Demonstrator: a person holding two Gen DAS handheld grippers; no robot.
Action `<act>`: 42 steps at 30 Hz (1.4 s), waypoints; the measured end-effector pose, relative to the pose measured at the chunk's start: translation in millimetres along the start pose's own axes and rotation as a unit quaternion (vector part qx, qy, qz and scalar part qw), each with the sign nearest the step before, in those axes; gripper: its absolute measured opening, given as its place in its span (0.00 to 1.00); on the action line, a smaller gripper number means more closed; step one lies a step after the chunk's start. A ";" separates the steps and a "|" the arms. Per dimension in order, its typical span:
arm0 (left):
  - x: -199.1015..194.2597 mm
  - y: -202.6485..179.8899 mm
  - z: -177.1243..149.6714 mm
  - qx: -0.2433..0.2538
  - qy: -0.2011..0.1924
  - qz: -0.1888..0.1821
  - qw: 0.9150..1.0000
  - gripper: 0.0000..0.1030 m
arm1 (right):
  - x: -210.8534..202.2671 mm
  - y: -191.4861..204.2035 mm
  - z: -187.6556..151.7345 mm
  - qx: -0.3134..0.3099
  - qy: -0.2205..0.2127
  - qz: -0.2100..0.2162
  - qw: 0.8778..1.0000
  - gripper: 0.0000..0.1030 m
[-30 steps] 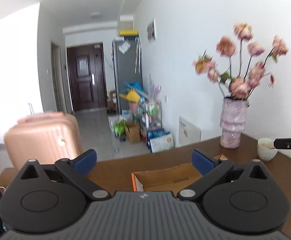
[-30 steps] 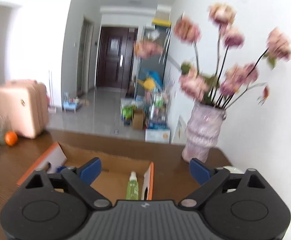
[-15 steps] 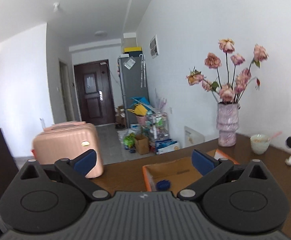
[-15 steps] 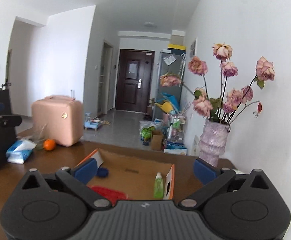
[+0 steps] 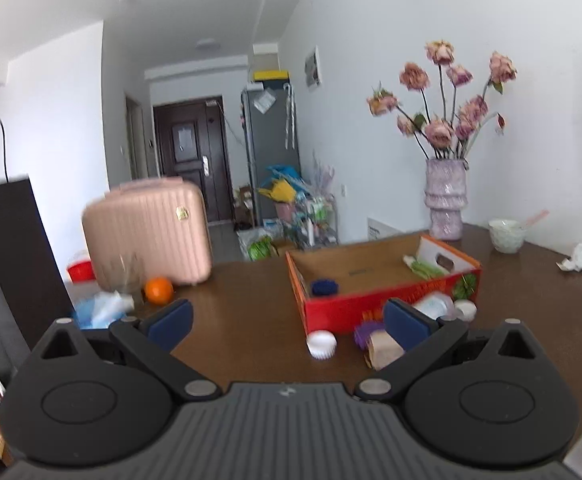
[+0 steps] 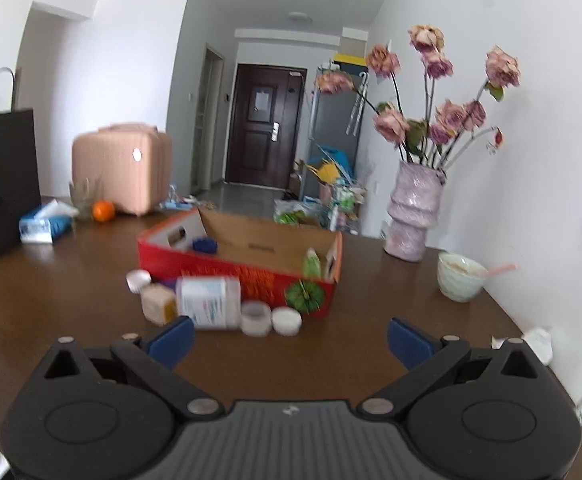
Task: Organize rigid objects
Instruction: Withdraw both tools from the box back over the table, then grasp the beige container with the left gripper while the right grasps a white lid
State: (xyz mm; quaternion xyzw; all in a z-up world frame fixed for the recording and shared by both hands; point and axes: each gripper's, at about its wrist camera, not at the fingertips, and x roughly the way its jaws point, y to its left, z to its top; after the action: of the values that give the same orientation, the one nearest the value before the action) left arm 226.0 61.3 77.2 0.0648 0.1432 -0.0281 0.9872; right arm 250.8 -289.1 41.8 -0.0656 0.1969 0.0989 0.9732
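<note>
A red cardboard box [image 5: 375,304] [image 6: 247,276] sits open on the brown table, holding a blue round thing [image 5: 323,287] and a green bottle [image 6: 311,265]. In front of it lie a clear pill bottle [image 6: 209,302], a beige box [image 6: 157,304], a white cap [image 5: 321,345], a purple thing [image 5: 365,330] and small white jars [image 6: 256,319]. My left gripper [image 5: 287,322] is open and empty, above the table before the box. My right gripper [image 6: 289,342] is open and empty, just short of the jars.
A pink vase of roses [image 6: 413,212] and a white bowl with a spoon [image 6: 461,276] stand at the right. An orange [image 5: 158,290], a tissue pack [image 6: 43,224], a pink suitcase [image 5: 147,232] and a black paper bag [image 6: 7,176] are at the left. Crumpled paper [image 5: 577,258] lies far right.
Both grippers have pulled back and tilted down, so the box front and the loose items on the table have come into view. Both stay open.
</note>
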 end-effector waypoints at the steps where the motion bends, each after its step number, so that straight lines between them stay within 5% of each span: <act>1: 2.5 -2.2 -8.2 0.002 0.009 -0.006 1.000 1.00 | 0.9 0.3 -8.5 0.001 0.007 0.001 1.000 1.00; 6: 19.8 -9.5 -50.2 -0.015 0.058 -0.030 0.998 1.00 | 8.6 2.6 -44.4 0.013 0.041 -0.003 0.999 1.00; 13: 73.7 -22.5 -73.9 0.021 0.113 -0.026 0.993 1.00 | 42.6 -13.4 -65.7 0.114 0.068 -0.023 0.991 0.93; 29: 216.1 -70.0 -51.8 -0.012 0.143 -0.101 0.984 0.95 | 164.0 12.9 -16.4 0.072 0.040 0.016 0.996 0.92; 37: 240.4 -66.2 -56.6 -0.072 0.142 -0.153 0.975 0.51 | 234.4 -21.5 -4.4 0.096 0.081 0.012 0.992 0.60; 39: 239.8 -65.1 -56.8 -0.077 0.143 -0.157 0.974 0.51 | 247.4 -28.9 -5.3 0.115 0.085 0.020 0.989 0.59; 42: 234.9 -66.3 -56.1 -0.069 0.144 -0.152 0.975 0.51 | 259.6 -41.3 -3.8 0.158 0.094 0.028 0.983 0.40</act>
State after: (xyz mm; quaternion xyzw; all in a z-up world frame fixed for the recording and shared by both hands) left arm 430.4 -5.3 -51.4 -0.0228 0.2939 -0.1581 0.9424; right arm 492.8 -286.5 -60.9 0.0857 0.3027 0.0876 0.9452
